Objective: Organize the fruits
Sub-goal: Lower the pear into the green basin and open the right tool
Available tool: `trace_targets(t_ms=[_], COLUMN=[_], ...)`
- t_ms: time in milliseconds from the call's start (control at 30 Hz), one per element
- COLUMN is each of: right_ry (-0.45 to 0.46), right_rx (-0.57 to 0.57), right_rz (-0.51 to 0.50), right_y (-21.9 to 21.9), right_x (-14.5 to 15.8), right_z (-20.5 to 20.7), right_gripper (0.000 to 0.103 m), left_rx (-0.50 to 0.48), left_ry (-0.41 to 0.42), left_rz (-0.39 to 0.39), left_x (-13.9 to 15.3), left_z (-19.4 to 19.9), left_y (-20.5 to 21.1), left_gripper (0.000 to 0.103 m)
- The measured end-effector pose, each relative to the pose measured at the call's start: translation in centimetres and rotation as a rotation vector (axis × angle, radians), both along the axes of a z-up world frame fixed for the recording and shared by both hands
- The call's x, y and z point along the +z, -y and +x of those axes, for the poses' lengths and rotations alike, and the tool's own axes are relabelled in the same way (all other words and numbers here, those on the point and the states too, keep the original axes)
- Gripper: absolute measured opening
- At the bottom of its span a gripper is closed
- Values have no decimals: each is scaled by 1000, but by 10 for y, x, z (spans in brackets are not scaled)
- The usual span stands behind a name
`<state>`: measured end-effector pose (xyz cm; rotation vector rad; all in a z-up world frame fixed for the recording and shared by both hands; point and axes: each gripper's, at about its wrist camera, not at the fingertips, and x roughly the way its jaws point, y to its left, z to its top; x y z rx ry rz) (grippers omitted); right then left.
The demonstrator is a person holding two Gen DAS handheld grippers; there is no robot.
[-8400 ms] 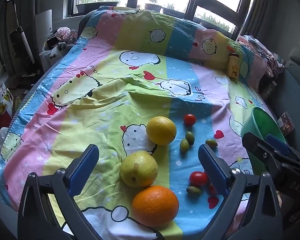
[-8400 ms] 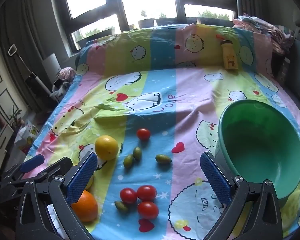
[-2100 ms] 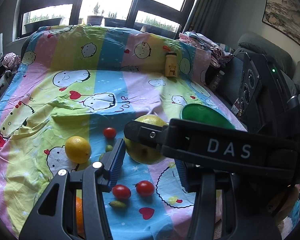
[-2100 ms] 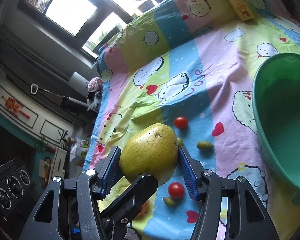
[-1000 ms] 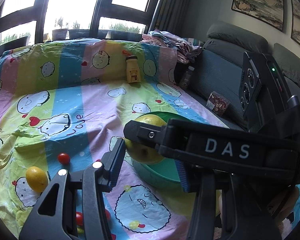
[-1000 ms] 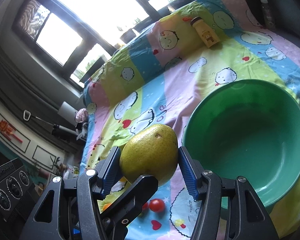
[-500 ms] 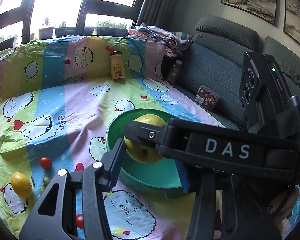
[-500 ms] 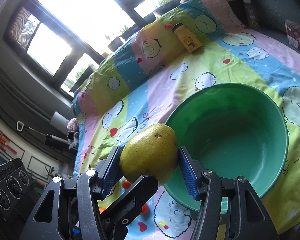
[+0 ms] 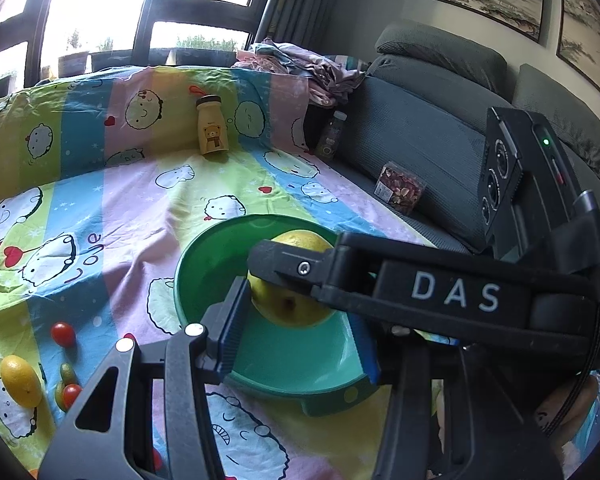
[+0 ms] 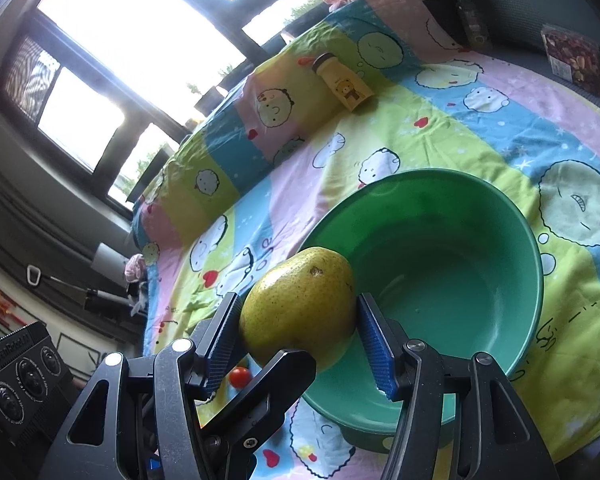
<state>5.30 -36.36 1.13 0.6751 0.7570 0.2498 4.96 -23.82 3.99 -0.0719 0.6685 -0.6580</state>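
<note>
Right wrist view: my right gripper (image 10: 298, 328) clamps a speckled yellow-green pear (image 10: 300, 304) between its ribbed blue pads, over the near-left rim of the smooth green plastic bowl (image 10: 460, 256). The bowl is round, deep and empty, on a wrinkled striped cartoon sheet (image 10: 380, 136) with open cloth all round it. A small bottle (image 10: 344, 88) leans at the far fold, well apart. My left gripper (image 9: 300, 324) sits part open just beside the pear; its blue pad (image 9: 234, 324) seems near the fruit, though the other tool hides whether it touches. Left of the bowl lie a lemon (image 9: 20, 380) and cherry tomatoes (image 9: 63, 334).
</note>
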Motion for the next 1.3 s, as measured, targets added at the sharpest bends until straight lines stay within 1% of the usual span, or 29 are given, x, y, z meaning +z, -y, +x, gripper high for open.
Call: trace_targets(t_ms=[133, 600, 900, 1300], right_ry=[-2, -36, -74, -120], right_rx=[-24, -92, -133, -152], right_rz=[-12, 26, 26, 30], right_y=[4, 28, 37, 45], right_x=[1, -9, -16, -26], right_z=[-1, 0, 0, 5], right_gripper=[61, 61, 61, 61], left_rx=[-21, -67, -97, -108], left_ry=[-10, -35, -69, -116], left_rz=[-12, -17, -34, -40], left_x=[-2, -8, -16, -27], left_z=[4, 13, 21, 30], left_y=[5, 24, 34, 42], left_gripper=[48, 48, 48, 47])
